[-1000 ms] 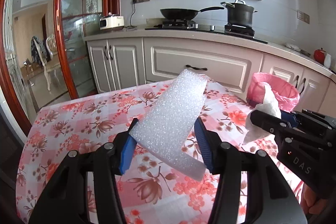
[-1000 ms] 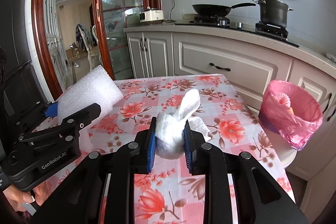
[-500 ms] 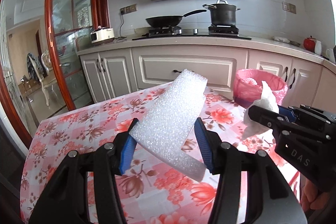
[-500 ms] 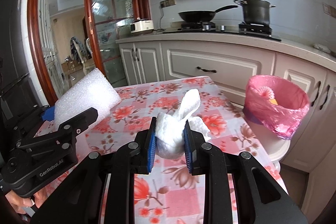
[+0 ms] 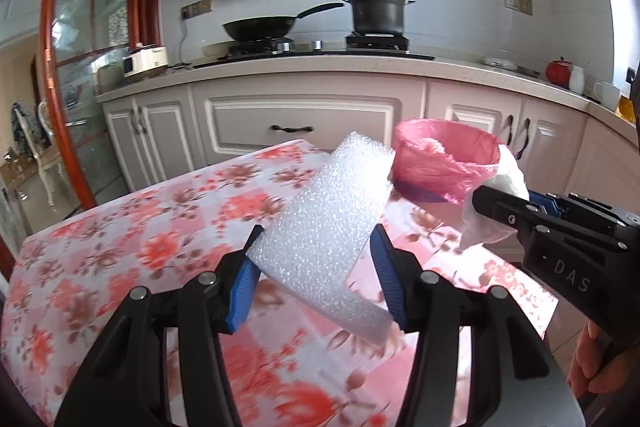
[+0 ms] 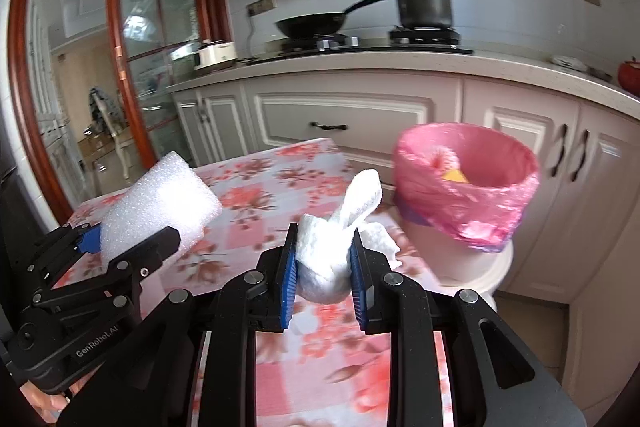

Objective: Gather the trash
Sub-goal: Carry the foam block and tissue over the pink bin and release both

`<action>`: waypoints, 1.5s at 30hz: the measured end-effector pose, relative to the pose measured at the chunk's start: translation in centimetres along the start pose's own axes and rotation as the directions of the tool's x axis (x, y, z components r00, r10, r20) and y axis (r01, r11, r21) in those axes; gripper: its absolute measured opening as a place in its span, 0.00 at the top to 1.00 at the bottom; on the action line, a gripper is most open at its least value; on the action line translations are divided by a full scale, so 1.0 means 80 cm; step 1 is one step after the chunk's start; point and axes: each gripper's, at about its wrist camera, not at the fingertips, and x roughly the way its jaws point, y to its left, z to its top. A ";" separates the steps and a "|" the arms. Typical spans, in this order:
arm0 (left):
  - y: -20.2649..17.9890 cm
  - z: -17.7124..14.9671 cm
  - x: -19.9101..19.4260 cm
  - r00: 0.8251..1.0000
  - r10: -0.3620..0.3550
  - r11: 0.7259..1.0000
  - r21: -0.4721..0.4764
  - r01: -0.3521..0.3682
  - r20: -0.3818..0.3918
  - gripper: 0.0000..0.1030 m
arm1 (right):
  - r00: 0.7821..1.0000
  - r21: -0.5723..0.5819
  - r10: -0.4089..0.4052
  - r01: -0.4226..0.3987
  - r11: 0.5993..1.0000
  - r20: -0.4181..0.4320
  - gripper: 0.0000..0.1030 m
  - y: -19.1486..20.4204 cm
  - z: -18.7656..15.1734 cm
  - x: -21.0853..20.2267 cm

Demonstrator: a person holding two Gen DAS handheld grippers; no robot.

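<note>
My left gripper (image 5: 316, 267) is shut on a white foam sheet (image 5: 332, 223) and holds it above the floral table (image 5: 120, 267). The sheet also shows in the right wrist view (image 6: 160, 203). My right gripper (image 6: 323, 267) is shut on a crumpled white tissue (image 6: 332, 247), also seen in the left wrist view (image 5: 500, 195). A bin with a pink bag (image 6: 464, 183) stands just past the table's far right corner, ahead of both grippers, with some trash inside. It also shows in the left wrist view (image 5: 444, 159).
White kitchen cabinets (image 5: 304, 123) and a counter with a wok (image 5: 260, 27) and a pot (image 5: 378, 11) run behind the table. A glass door with a red frame (image 6: 120, 67) stands at the left.
Both grippers have moved forward and to the right with their loads. The pink bin now appears larger and closer in both views.
</note>
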 end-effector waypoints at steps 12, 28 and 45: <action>-0.061 0.050 0.078 0.995 -0.099 0.995 0.026 0.098 0.027 0.50 | 0.993 0.031 -0.120 0.119 0.992 0.024 0.77 -0.093 0.037 0.030; -0.149 0.169 0.221 0.969 -0.243 0.966 0.107 0.236 0.052 0.49 | 0.978 0.042 -0.208 0.206 0.978 0.036 0.76 -0.223 0.114 0.108; -0.164 0.219 0.329 0.960 -0.275 0.961 0.015 0.275 0.054 0.16 | 0.983 0.037 -0.174 0.172 0.984 0.053 0.38 -0.294 0.138 0.173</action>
